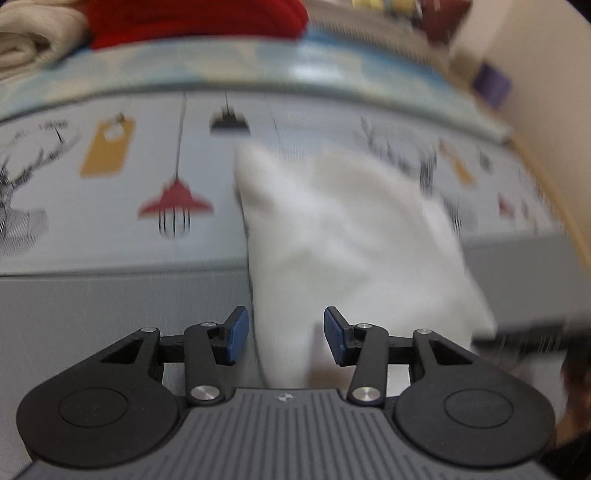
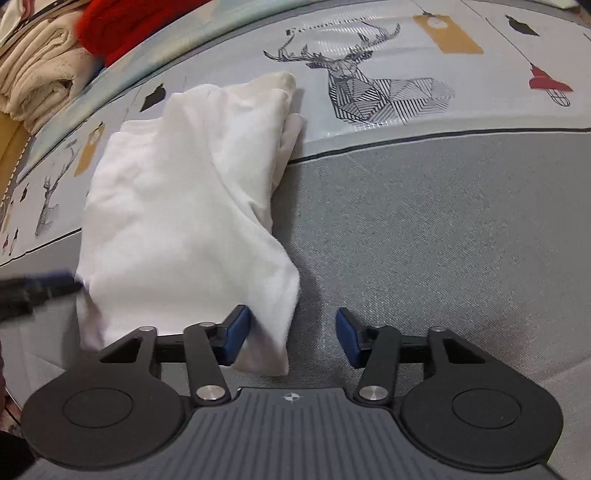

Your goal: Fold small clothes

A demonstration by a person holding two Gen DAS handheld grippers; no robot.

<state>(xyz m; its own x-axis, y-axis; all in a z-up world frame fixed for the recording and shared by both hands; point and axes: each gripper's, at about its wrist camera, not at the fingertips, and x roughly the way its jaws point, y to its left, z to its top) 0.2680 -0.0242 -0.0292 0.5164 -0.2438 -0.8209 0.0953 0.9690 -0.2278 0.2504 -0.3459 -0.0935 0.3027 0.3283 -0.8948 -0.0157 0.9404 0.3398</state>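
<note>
**White garment folded on the grey cloth, both grippers spread**

The white garment (image 2: 184, 206) lies folded, its long axis running away from the right gripper (image 2: 291, 334) toward the deer print (image 2: 365, 88); its near corner sits between the parted jaws, nothing clamped. The left gripper (image 1: 286, 334) is spread too, the garment's (image 1: 332, 229) edge between its pads; that view is blurred. Underneath, a grey patterned cloth (image 2: 443, 229); beyond it, cream folded fabric (image 2: 40, 85) and a red garment (image 2: 122, 26) piled, well apart.
</note>
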